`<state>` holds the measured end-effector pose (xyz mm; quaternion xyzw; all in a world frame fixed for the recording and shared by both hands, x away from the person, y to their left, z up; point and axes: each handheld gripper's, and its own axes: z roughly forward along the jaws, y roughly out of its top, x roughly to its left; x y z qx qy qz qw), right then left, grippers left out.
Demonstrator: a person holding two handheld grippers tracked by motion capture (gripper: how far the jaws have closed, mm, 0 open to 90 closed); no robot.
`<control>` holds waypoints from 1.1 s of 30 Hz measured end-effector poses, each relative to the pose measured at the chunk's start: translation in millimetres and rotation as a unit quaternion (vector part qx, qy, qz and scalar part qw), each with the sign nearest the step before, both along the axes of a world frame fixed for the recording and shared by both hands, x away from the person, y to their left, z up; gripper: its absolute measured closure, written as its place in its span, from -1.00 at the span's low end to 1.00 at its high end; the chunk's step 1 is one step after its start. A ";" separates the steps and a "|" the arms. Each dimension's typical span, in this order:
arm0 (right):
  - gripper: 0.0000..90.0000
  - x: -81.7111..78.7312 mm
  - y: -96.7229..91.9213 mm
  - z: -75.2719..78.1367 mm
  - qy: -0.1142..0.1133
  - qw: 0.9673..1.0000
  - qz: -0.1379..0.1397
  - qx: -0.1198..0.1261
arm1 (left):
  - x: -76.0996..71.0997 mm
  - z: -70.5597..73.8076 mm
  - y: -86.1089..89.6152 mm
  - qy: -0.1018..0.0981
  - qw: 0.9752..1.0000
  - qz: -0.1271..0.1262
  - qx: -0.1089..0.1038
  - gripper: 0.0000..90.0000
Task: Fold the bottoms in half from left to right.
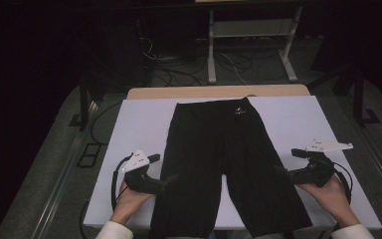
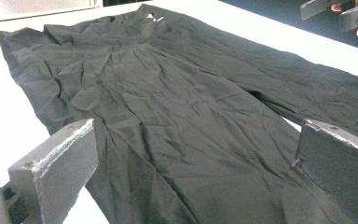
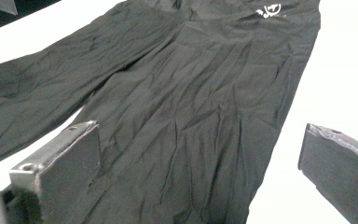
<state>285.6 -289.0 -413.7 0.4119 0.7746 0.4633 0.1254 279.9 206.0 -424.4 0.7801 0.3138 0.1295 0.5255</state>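
Flat on the white table (image 1: 139, 119), lying spread: black shorts (image 1: 219, 154), looking soft, light, limp; likely best pinching at the outer leg hems. Hovering alongside, left gripper (image 1: 171, 178) and right gripper (image 1: 277, 172), jaws spread, holding nothing.

i see matt black creased cloth shorts (image 1: 229, 159) lying on a smooth white sheet (image 1: 139, 124) over a wood tabletop (image 1: 219, 91).
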 end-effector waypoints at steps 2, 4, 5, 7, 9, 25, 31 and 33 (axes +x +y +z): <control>-1.00 1.2 0.3 2.6 -0.002 1.000 0.000 -0.001 | 0.3 -0.3 0.0 0.001 1.000 -0.001 0.001 -1.00; -1.00 3.4 1.1 4.4 -0.002 1.000 -0.001 -0.001 | 0.4 -0.7 -0.2 0.002 1.000 0.000 0.000 -1.00; -1.00 5.0 1.7 5.0 -0.002 1.000 -0.001 -0.001 | 0.4 -0.6 -0.1 0.002 1.000 0.000 0.001 -1.00; -1.00 8.5 3.4 6.6 -0.001 1.000 0.000 -0.003 | 0.4 -0.5 0.1 0.002 1.000 0.001 -0.001 -1.00; -1.00 12.2 6.3 8.7 0.001 1.000 0.004 -0.005 | 0.5 -0.6 0.4 0.002 1.000 0.001 -0.001 -1.00; -1.00 36.5 27.8 31.5 -0.004 1.000 0.022 -0.016 | 0.7 -0.3 1.2 0.002 1.000 0.002 -0.004 -1.00; -1.00 44.5 34.2 34.3 -0.005 1.000 0.024 -0.013 | 0.6 -0.2 1.4 0.002 1.000 0.003 -0.005 -1.00; -1.00 47.4 36.3 34.8 -0.004 1.000 0.026 -0.015 | 0.6 -0.3 1.3 0.002 1.000 0.002 -0.004 -1.00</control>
